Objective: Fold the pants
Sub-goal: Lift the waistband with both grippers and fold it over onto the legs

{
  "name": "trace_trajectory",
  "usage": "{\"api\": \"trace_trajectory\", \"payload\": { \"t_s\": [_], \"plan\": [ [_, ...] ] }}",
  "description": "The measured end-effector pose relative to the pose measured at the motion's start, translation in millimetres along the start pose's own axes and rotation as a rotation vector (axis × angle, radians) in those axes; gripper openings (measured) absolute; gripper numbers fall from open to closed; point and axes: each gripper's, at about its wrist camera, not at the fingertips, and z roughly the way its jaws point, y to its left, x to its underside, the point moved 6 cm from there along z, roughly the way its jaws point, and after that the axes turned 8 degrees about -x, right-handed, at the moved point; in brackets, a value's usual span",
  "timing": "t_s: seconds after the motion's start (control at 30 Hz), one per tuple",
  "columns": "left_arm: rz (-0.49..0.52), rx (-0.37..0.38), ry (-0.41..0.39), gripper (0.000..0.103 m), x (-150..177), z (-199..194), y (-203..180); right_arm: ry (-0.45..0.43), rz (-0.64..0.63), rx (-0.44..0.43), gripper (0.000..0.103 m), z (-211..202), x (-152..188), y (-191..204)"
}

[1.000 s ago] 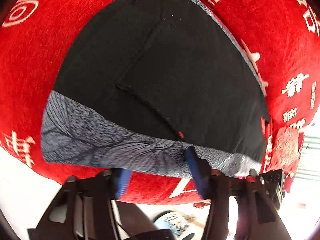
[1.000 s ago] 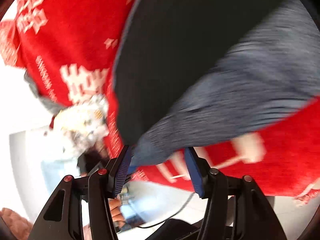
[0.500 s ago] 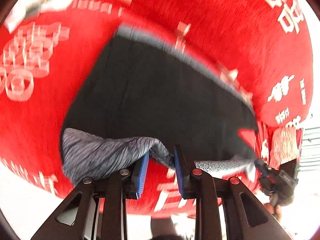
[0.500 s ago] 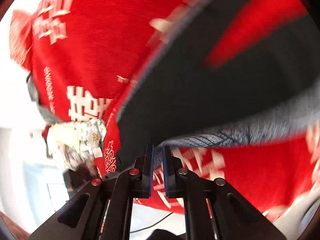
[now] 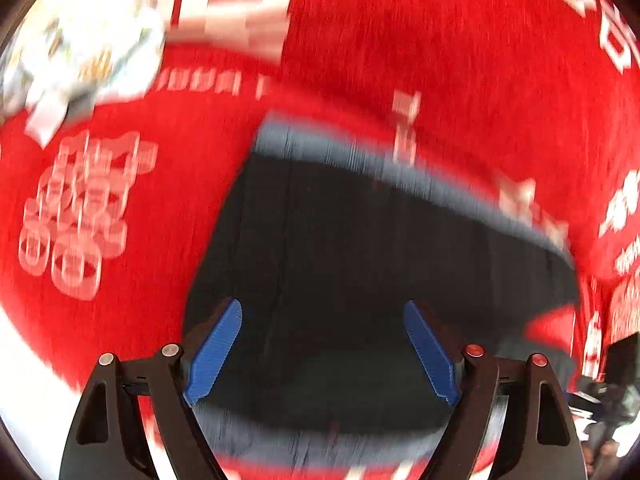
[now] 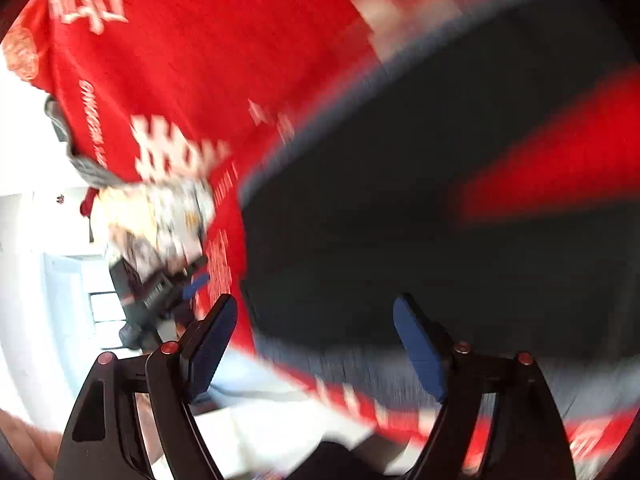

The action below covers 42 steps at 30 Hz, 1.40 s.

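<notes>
while both grippers, left (image 5: pixel 322 354) and right (image 6: pixel 314 350), gape empty, the pants (image 5: pixel 360 280) lie just ahead. their long edge runs crosswise, neither gripper clearly nearer.

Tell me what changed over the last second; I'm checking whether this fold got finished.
Both grippers let go. Half a second ago each was pinched shut on the grey waistband; now the left gripper and right gripper are wide open and empty over the pants. The waistband was carried over, leaving the pants doubled. The red cloth stayed put.
</notes>
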Motion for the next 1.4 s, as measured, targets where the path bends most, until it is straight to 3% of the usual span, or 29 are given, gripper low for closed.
{"api": "trace_trajectory", "payload": {
  "t_s": [0.07,0.17,0.27,0.37,0.4,0.43,0.47,0.5,0.53,0.57,0.7,0.83,0.97,1.03,1.1,1.13,1.2,1.27,1.3,1.37,1.4],
  "plan": [
    [-0.009,0.021,0.086,0.085,42,4,8,0.044,0.112,-0.042,0.079,8,43,-31],
    [-0.066,0.065,0.234,0.085,106,20,22,0.015,0.235,-0.081,0.078,12,86,-64],
    [-0.149,0.096,0.325,0.085,147,46,33,-0.054,0.319,-0.127,0.077,19,97,-90],
    [-0.256,0.137,0.325,0.085,154,68,42,-0.112,0.345,-0.198,0.074,27,90,-94],
    [-0.284,0.141,0.319,0.085,152,69,43,-0.139,0.352,-0.223,0.07,27,86,-92],
    [-0.315,0.142,0.312,0.085,150,70,45,-0.169,0.36,-0.236,0.057,28,80,-88],
    [-0.331,0.147,0.299,0.085,148,67,46,-0.198,0.385,-0.257,0.028,28,75,-89],
    [-0.323,0.151,0.277,0.075,145,63,46,-0.208,0.405,-0.26,0.012,29,72,-88],
    [-0.292,0.145,0.251,0.063,142,56,45,-0.214,0.424,-0.245,0.007,28,69,-88],
    [-0.273,0.154,0.245,0.041,139,52,43,-0.219,0.409,-0.232,0.007,25,67,-85],
    [-0.232,0.194,0.218,0.032,120,40,32,-0.194,0.256,-0.162,0.007,4,49,-45],
    [-0.256,0.257,0.145,0.031,82,19,24,-0.183,0.111,-0.135,0.007,-18,15,2],
    [-0.208,0.26,-0.003,0.031,18,-1,10,-0.168,-0.031,-0.116,0.007,-28,-44,47],
    [-0.154,0.229,-0.108,0.031,-21,-5,4,-0.148,-0.079,-0.086,0.007,-21,-79,59],
    [-0.121,0.139,-0.17,0.032,-60,6,6,-0.137,-0.096,-0.061,0.007,-8,-116,60],
    [-0.111,0.106,-0.18,0.032,-78,17,6,-0.126,-0.093,-0.051,0.007,2,-138,56],
    [-0.088,0.049,-0.19,0.055,-104,34,-5,-0.117,-0.089,-0.013,0.011,18,-166,45],
    [-0.052,-0.049,-0.218,0.057,-122,48,-12,-0.116,-0.076,0.057,0.011,38,-189,29],
    [-0.038,-0.088,-0.221,0.057,-128,54,-14,-0.118,-0.064,0.084,0.022,44,-195,23],
    [-0.051,-0.13,-0.219,0.057,-130,54,-7,-0.108,-0.029,0.142,0.083,60,-206,5],
    [-0.068,-0.134,-0.212,0.057,-129,51,-3,-0.104,-0.022,0.162,0.086,65,-208,0]
  ]
}}
